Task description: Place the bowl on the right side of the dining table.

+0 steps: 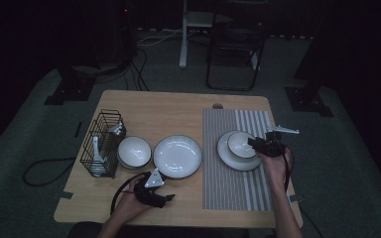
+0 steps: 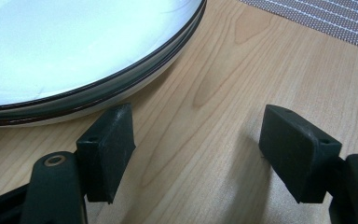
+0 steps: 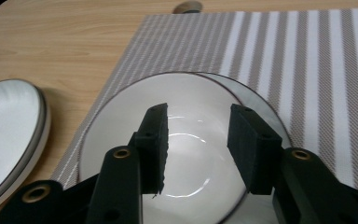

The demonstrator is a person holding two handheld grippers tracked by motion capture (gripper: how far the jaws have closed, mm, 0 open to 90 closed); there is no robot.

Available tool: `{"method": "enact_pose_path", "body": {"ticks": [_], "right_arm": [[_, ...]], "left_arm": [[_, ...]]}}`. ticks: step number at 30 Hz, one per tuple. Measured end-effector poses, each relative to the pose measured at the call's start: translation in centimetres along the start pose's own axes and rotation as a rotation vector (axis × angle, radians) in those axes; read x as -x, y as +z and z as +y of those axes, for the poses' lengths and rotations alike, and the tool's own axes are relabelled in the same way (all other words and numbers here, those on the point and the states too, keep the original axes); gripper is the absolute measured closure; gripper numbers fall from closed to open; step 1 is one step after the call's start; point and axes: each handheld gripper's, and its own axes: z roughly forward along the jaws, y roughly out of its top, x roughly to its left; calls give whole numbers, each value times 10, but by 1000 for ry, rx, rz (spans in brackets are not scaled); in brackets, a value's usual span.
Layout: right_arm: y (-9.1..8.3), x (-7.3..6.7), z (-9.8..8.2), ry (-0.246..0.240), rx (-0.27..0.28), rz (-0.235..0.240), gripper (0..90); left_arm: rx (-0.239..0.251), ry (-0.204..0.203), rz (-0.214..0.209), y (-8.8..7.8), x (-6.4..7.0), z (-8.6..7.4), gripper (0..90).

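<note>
White bowl (image 3: 186, 154) on its plate (image 1: 225, 153) lies just below the right hand-held gripper (image 3: 198, 140), jaws apart, nothing gripped; left hand-held gripper (image 2: 198, 154), open, rests farther off.

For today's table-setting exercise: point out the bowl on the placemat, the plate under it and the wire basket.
bowl (image 3: 186, 154), right gripper view, inside bottom.
plate under the bowl (image 1: 226, 154), high view, left rim.
wire basket (image 1: 90, 144), high view, left wall.

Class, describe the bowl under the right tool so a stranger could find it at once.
Start at the striped placemat on the right half of the wooden table. A white plate lies on it, and the bowl sits on that plate. The other bowl stands on bare wood beside a wire basket.
</note>
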Motion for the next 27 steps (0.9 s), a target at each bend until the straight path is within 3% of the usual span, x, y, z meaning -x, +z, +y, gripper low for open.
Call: {"method": "enact_pose_path", "body": {"ticks": [3,6,7,9,17,19,20,21,27], "right_arm": [[0,-7,0,-42,2,13,520],[2,-17,0,-119,-20,22,442],[2,-17,0,-119,-20,22,442],[3,-28,-2,-191,-22,14,388],[1,-55,-12,-342,4,65,329],[-1,-64,-14,-392,9,97,323],[-1,-64,-14,-392,9,97,323],[-2,-75,-18,-440,16,133,314],[1,-94,-28,-517,9,206,319]], "left_arm": [[-1,2,0,0,0,0,271],[-1,1,0,0,0,0,271],[-1,1,0,0,0,0,271],[-1,1,0,0,0,0,271],[-6,-2,6,0,0,0,248],[-6,-2,6,0,0,0,248],[-6,-2,6,0,0,0,246],[-10,-3,8,1,0,1,225],[-12,-5,9,1,0,0,203]]}}
